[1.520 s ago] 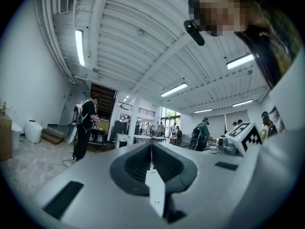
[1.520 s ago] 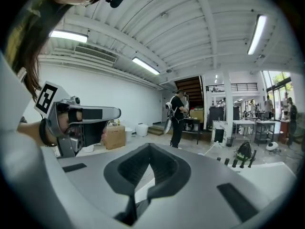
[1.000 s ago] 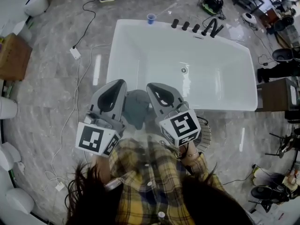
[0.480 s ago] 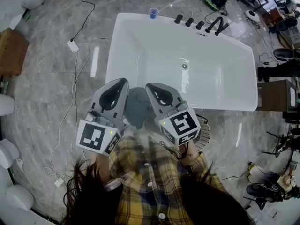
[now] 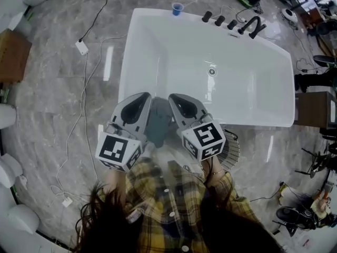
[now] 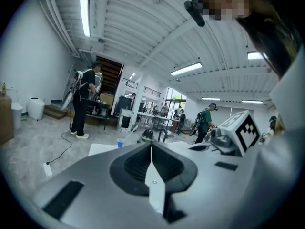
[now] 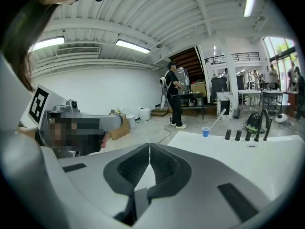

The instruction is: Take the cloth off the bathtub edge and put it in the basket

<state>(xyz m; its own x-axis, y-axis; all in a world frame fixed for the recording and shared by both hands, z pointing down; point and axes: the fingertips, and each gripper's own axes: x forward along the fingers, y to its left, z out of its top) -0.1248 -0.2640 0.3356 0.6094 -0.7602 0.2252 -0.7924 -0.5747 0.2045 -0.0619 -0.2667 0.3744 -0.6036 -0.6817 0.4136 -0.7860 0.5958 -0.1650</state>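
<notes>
Grey crumpled cloth point(image 5: 158, 124) drapes over the white bathtub's point(image 5: 174, 51) near rim, its long axis seemingly running across the rim toward the person. The left gripper point(image 5: 144, 95) and right gripper point(image 5: 172, 96) have sunk to flank it, so I'd say the grasp comes next.

Left gripper view: fingers point(image 6: 138, 163) closed, empty.

Right gripper view: fingers point(image 7: 164, 163) likewise.

The grey marble floor point(image 5: 58, 104) carries a white bathtub point(image 5: 131, 57), a wire basket point(image 5: 230, 153) just beside it, and a corded power adapter point(image 5: 80, 47). A grey cloth point(image 5: 158, 124) and a blue cup point(image 5: 177, 8) sit on the tub's rim.
</notes>
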